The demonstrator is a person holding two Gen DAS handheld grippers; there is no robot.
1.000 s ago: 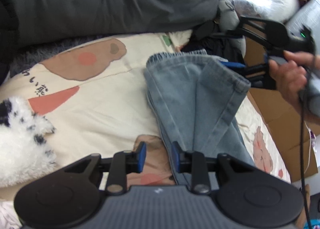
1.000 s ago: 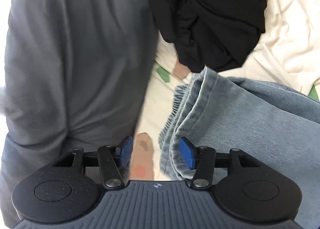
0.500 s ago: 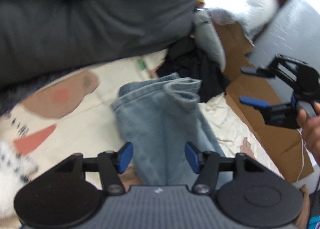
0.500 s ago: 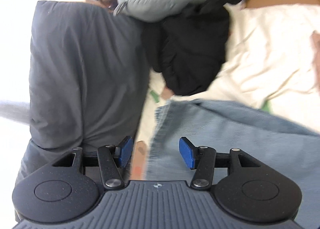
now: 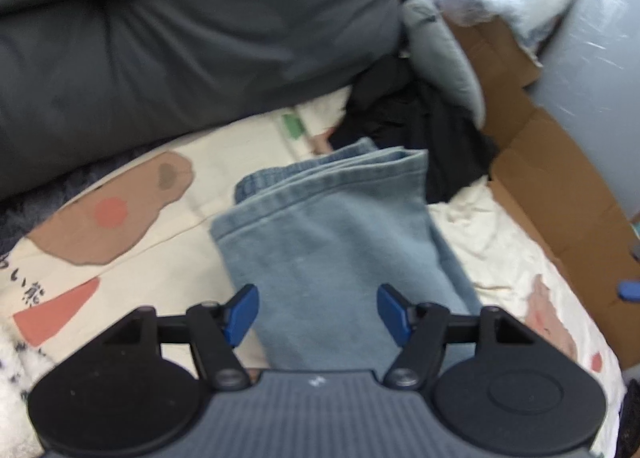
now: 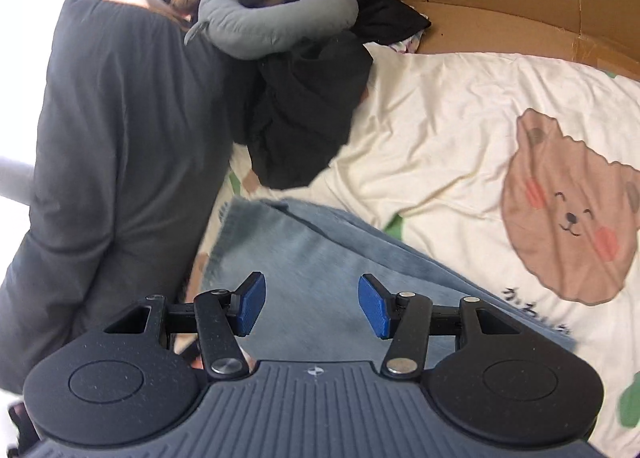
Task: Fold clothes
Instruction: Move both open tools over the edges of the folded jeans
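The folded jeans [image 5: 332, 242] lie on the bed, on a cream bedsheet [image 5: 168, 254] printed with cartoon bears, their long axis running from the stacked leg hems at the far end back toward the person. In the left wrist view the left hand-held gripper [image 5: 318, 312] hangs directly over the near part of that denim strip, pointing along its length; its blue pads stand wide apart, its jaws have just been opening, and nothing is pinched between them, the denim lying flat below.

In the right wrist view the jeans [image 6: 320, 266] cross the picture on a slant, hems toward the dark grey duvet [image 6: 112, 162] and the rest trailing off to the lower right. The right hand-held gripper [image 6: 312, 308] sits above the hem end, jaws parted about as far, and it too holds nothing.

Both grippers look about equally close to the denim, the right nearer the hems and the left further back along the legs. A next fold would probably carry one end of the long axis over the other, so the hem end by the right gripper seems the likelier edge to take. A crumpled black garment [image 6: 304, 118] lies just beyond the hems, close enough to get caught up.
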